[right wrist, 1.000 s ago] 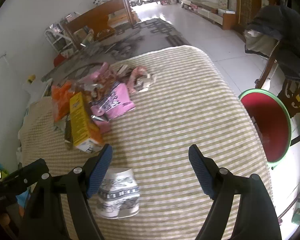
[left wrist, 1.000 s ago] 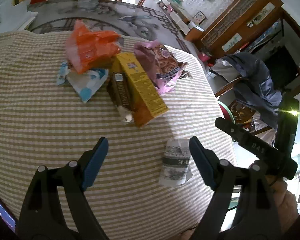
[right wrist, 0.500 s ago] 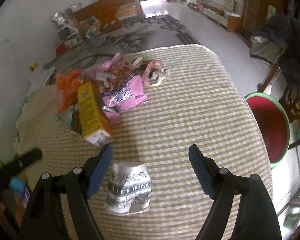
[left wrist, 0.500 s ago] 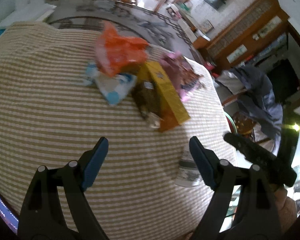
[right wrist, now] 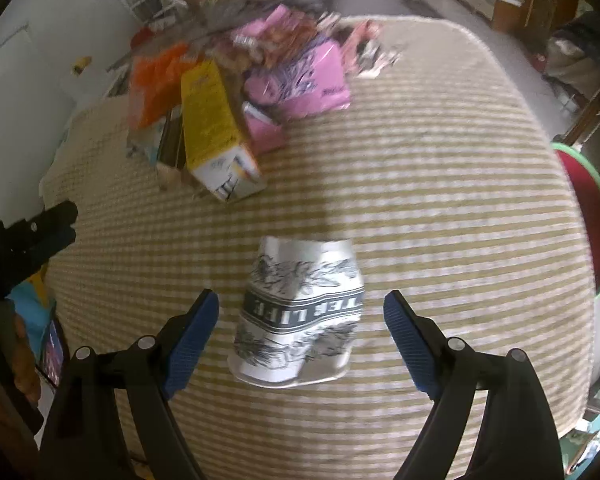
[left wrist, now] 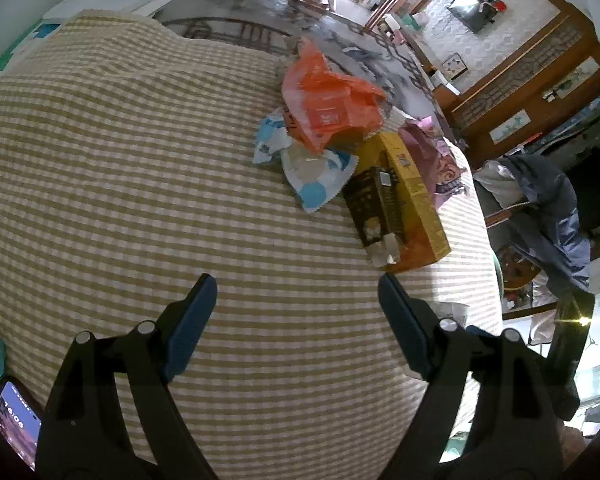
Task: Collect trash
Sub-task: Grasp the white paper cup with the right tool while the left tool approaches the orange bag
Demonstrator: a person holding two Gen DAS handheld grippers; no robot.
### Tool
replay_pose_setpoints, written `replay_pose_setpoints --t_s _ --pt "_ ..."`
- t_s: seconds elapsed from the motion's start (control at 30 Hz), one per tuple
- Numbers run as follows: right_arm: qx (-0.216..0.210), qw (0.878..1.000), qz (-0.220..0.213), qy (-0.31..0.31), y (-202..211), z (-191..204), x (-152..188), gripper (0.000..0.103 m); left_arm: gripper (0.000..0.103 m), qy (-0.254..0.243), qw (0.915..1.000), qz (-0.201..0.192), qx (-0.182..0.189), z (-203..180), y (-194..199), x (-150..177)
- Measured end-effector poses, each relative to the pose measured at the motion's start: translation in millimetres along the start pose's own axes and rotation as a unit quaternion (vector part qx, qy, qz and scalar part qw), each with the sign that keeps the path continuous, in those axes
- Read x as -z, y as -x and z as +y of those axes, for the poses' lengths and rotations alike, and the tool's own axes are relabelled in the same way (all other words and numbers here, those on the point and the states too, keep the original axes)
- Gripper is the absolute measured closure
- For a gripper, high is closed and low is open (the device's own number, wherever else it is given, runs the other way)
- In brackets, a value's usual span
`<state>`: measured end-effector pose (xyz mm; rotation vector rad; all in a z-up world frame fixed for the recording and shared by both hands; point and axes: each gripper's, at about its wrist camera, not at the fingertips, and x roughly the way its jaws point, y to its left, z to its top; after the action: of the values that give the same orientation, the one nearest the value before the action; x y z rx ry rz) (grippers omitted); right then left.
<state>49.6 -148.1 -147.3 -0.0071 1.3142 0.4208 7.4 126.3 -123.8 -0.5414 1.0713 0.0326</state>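
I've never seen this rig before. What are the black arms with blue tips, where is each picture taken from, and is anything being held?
They are hand-held grippers, one in each of a person's hands, each with a fisheye camera looking along its two blue-padded fingers. One picture comes from the left gripper, the other from the right gripper. Both are open and hold nothing; the right's jaws have just been opening, with a flattened paper cup lying on the checked cloth between them. Further off lies a trash pile: a yellow box, an orange bag and pink wrappers.
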Motion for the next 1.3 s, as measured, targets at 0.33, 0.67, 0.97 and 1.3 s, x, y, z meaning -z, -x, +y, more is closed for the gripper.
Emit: replay_pose_setpoints --t_s 0.33,0.67,0.97,1.3 --pt "-0.004 1.000 -0.009 0.023 2 8 7 0.057 0.023 0.009 0.9995 -0.029 0.006 -11 -20 -59" --pt "-0.026 1.000 -0.014 0.010 10 -7 15 0.055 0.014 0.000 0.9984 -0.050 0.024 -44 -53 -133" --pt "-0.028 0.999 -0.015 0.021 13 -8 16 0.039 0.012 -0.018 0.9983 -0.003 -0.055 -59 -103 -144" --pt "-0.024 0.998 -0.027 0.043 10 8 9 0.036 0.083 -0.071 0.9972 -0.020 -0.011 -65 -62 -117"
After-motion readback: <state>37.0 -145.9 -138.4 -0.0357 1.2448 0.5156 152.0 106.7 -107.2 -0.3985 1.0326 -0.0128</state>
